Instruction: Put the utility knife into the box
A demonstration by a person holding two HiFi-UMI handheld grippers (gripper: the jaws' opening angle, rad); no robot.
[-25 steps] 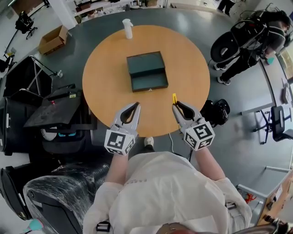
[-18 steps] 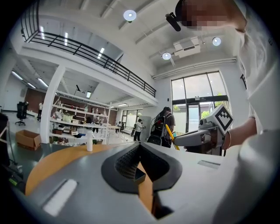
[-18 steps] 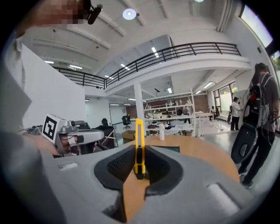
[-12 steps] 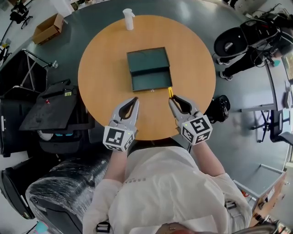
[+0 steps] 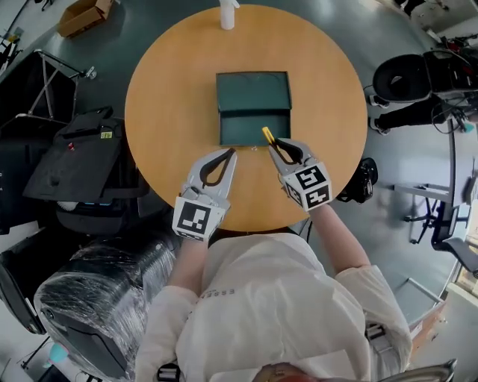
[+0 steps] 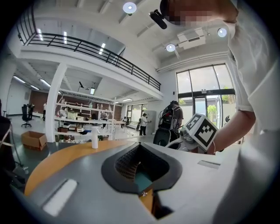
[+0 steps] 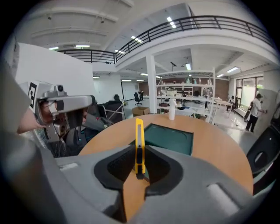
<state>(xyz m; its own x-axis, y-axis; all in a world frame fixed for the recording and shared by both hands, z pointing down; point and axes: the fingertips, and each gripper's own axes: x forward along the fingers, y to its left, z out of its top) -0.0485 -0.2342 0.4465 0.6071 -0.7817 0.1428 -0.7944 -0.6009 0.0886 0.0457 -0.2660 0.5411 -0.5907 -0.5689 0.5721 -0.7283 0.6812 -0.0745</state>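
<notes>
While right tool (image 5: 274, 144) clamps one utility knife (image 5: 267, 135) | left tool (image 5: 230, 154) clenched shut | one box (image 5: 255, 127)

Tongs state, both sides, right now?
Left tongs: shut, empty.
Right tongs: shut on the utility knife.

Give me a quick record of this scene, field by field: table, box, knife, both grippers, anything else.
table: round, wooden
box: green, open, nothing seen inside
utility knife: yellow, not yet in the box, tip toward it
right gripper: shut on the utility knife, by the box's near edge
left gripper: shut, empty
spray bottle: white, upright, at the table's far edge
</notes>
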